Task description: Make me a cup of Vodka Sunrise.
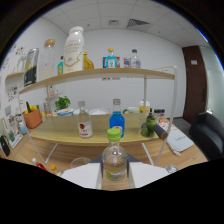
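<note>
Gripper view looks straight down the two pale fingers, and a small clear bottle with a lime-green cap stands upright between them, dead centre, its long axis vertical. From where I stand the jaws are part-closed around its lower body, but I cannot tell whether both pads press on the glass or merely flank it. Whether the bottle rests on the wooden desk or hangs lifted is hidden too.

Beyond it, on the lower wooden shelf, stand a clear bottle with a red label, slightly left of the line of the fingers, and a blue bottle almost straight ahead. An empty glass sits just left of the fingers, so any pour, I judge, swings left.
</note>
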### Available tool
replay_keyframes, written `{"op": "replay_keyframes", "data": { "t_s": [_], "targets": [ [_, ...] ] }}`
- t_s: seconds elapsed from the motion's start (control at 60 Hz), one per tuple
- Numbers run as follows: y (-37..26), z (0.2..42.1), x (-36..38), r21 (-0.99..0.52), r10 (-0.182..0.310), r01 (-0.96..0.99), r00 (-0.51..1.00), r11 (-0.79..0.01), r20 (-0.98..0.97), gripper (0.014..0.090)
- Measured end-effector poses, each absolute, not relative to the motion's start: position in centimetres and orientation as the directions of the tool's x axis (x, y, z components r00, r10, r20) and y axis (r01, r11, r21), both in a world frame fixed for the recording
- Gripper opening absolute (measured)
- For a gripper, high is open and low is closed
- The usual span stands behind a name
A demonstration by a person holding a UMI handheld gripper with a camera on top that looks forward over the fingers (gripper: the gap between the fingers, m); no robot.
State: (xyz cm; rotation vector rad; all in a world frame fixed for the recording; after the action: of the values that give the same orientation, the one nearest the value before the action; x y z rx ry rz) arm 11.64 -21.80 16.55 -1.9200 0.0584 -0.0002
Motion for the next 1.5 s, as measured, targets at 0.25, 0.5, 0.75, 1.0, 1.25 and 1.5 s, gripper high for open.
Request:
{"op": "replay_keyframes", "data": {
  "t_s": [0.25,0.5,0.75,1.0,1.25,1.5],
  "targets": [
    [-20.1,18.6,11.8,-0.788,0.068,0.537,0.836,-0.299,0.544,0.0353],
    [-19.1,18.9,11.1,-0.254,0.184,0.949,0.288,-0.185,0.94,0.0354],
    [-18.5,17.8,11.3,0.296,0.227,0.953,-0.275,-0.062,0.934,0.0356],
    [-18.5,17.5,11.7,0.473,0.231,0.881,-0.457,-0.013,0.859,0.0356],
    [-19.1,20.6,11.0,0.155,0.186,0.985,-0.139,-0.07,0.973,0.0355],
    [-20.7,26.0,12.2,-0.738,0.034,0.663,0.746,-0.126,0.665,0.036]
  ]
}}
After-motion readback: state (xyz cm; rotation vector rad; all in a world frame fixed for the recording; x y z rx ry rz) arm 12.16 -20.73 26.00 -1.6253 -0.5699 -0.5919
